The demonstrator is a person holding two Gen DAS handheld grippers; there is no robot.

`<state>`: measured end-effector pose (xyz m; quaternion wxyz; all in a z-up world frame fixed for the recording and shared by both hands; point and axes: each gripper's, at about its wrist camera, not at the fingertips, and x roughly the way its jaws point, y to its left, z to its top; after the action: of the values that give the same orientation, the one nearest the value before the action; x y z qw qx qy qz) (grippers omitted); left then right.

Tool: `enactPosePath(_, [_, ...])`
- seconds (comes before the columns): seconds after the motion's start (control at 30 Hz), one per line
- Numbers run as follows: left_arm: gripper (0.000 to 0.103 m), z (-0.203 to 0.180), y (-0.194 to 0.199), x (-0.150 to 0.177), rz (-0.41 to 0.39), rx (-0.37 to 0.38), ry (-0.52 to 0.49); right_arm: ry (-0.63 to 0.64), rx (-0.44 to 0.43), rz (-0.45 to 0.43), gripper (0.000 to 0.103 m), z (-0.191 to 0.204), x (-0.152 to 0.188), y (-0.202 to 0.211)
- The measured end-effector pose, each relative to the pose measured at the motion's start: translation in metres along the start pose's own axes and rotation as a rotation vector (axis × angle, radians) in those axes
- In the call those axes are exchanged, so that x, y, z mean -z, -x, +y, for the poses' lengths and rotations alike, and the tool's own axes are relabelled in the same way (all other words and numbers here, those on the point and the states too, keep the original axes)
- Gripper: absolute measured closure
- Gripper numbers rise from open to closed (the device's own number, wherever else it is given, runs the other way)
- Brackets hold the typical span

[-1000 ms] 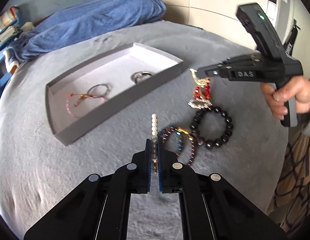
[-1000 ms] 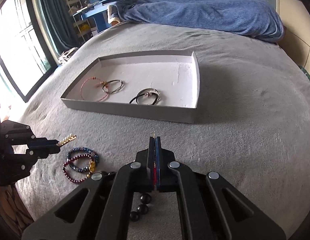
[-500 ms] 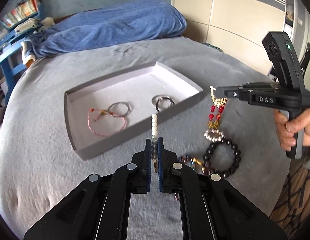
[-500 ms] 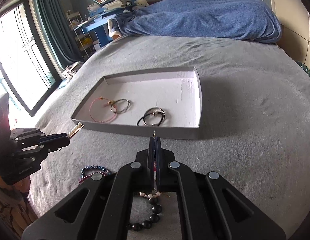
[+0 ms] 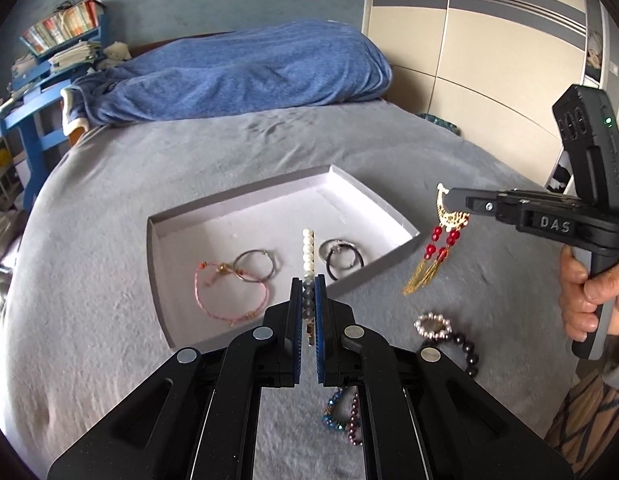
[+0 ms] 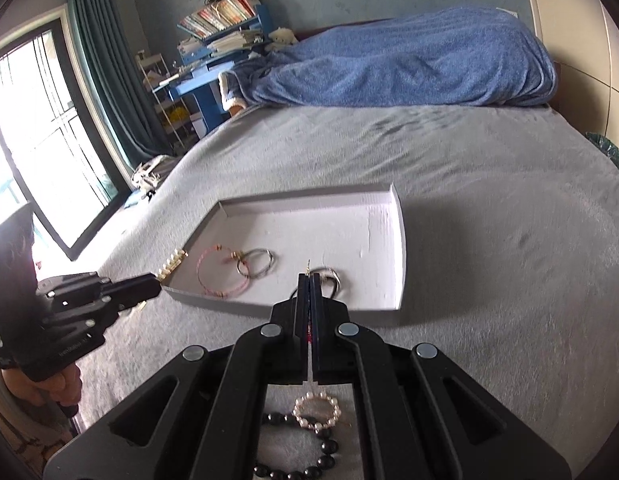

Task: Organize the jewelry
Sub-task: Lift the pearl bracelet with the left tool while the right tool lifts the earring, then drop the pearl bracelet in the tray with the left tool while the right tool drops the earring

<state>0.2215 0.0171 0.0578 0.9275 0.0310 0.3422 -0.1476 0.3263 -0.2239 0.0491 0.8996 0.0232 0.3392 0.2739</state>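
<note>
My left gripper (image 5: pixel 308 285) is shut on a pearl hair clip (image 5: pixel 308 249), held above the near edge of the grey tray (image 5: pixel 373 200). My right gripper (image 6: pixel 310 285) is shut on a gold earring with red beads and tassels (image 5: pixel 437 245), which hangs beside the tray's right corner; in the right wrist view only its hook shows. The tray (image 6: pixel 401 248) holds a pink bracelet (image 5: pixel 225 294), a grey ring bracelet (image 5: pixel 255 266) and a black and silver bracelet (image 5: pixel 343 258). The left gripper (image 6: pixel 155 286) also shows in the right wrist view with the clip (image 6: pixel 172 266).
On the grey bedspread near me lie a small pearl ring bracelet (image 5: pixel 432 325), a black bead bracelet (image 5: pixel 465 350) and blue and dark red bead bracelets (image 5: pixel 343 416). A blue blanket (image 5: pixel 237 76) lies at the bed's far end. A blue shelf (image 6: pixel 213 56) stands beyond.
Both grippers have risen and moved toward the tray with their pieces. The earring is lifted clear of the bedspread; the pearl ring bracelet stays down.
</note>
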Motion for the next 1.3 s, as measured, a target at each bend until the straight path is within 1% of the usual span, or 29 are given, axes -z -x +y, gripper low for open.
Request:
enactPosePath(0.33, [0.097,0.011,-0.007,-0.018,-0.006,-0.001,0.032,-0.051,-0.013,-0.069,0.103,0.000,-0.027,0.007])
enactPosePath(0.57, [0.097,0.021,-0.018,-0.029,0.005,0.005,0.059,-0.064,-0.009,-0.089,0.102,-0.001,-0.039,0.002])
enactPosePath(0.7, [0.097,0.028,-0.031,-0.035,0.019,0.007,0.078,-0.071,-0.002,-0.094,0.103,-0.002,-0.044,-0.003])
enactPosePath(0.87, [0.097,0.034,-0.050,-0.043,0.036,0.013,0.100,-0.077,0.007,-0.094,0.103,-0.005,-0.050,-0.012])
enactPosePath(1.07, [0.097,0.027,-0.069,-0.044,0.054,0.034,0.095,-0.078,0.026,-0.086,0.103,-0.010,-0.055,-0.027])
enactPosePath(1.3, [0.097,0.020,-0.100,-0.038,0.111,0.060,0.100,-0.103,0.053,-0.036,0.102,-0.019,-0.052,-0.055])
